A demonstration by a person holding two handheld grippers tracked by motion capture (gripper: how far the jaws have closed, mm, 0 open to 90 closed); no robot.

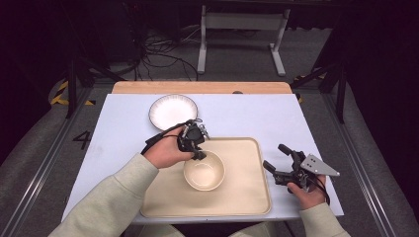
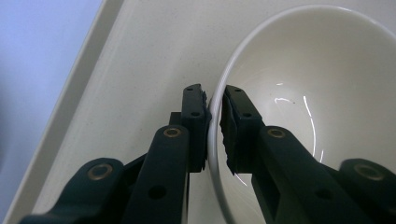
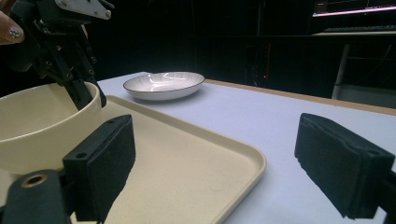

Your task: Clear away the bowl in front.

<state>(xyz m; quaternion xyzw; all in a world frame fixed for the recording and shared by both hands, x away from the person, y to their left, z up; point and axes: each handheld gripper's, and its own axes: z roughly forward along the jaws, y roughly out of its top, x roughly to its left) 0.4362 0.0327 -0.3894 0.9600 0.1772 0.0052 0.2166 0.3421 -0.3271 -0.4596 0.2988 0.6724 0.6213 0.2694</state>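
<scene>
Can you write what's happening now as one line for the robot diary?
left gripper: shut on bowl rim | right gripper: open, beside tray | plate: behind tray

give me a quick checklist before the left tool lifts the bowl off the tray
1. Left tool closed on the bowl rim, one jaw inside, one outside: ok.
2. Grip firm enough to carry the bowl's weight: cannot tell.
3. Bowl empty, nothing to spill: ok.
4. Right tool open and off to the side of the tray, out of the lift path: ok.
5. Plate sits on the table beyond the tray, apart from the bowl: ok.
</scene>
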